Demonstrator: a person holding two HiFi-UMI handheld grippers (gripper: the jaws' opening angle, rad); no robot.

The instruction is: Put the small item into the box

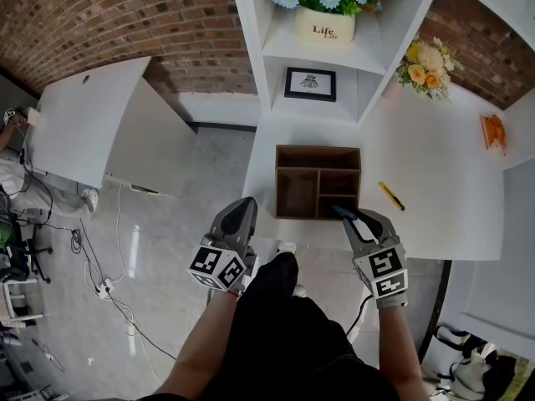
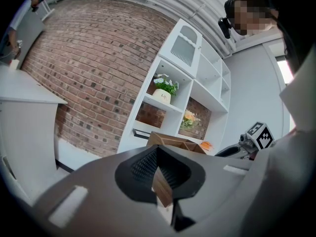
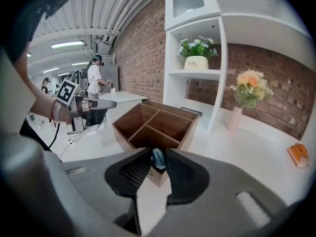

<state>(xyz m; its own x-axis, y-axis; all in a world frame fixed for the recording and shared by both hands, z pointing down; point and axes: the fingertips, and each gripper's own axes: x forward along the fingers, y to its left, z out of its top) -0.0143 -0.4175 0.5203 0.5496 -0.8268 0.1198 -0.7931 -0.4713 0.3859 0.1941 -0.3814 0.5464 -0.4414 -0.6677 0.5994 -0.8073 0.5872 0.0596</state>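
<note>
A dark wooden box [image 1: 318, 149] with several compartments stands at the near edge of the white table [image 1: 435, 190]. My right gripper [image 1: 344, 211] hovers at the box's near right corner. In the right gripper view a small blue item [image 3: 158, 157] sits between the tips of the right gripper [image 3: 158, 163], just above the box's front wall [image 3: 129, 127]; the pads stand slightly apart from it. My left gripper [image 1: 247, 203] hangs left of the box, off the table's edge. In the left gripper view the left gripper [image 2: 159, 174] shows a narrow gap with nothing held.
A yellow pen [image 1: 391, 195] lies right of the box and an orange object [image 1: 492, 130] sits at the far right. Shelves behind hold a flower pot [image 1: 326, 23] and a framed picture [image 1: 310, 83]. A second white table [image 1: 84, 115] and floor cables [image 1: 104, 286] are on the left.
</note>
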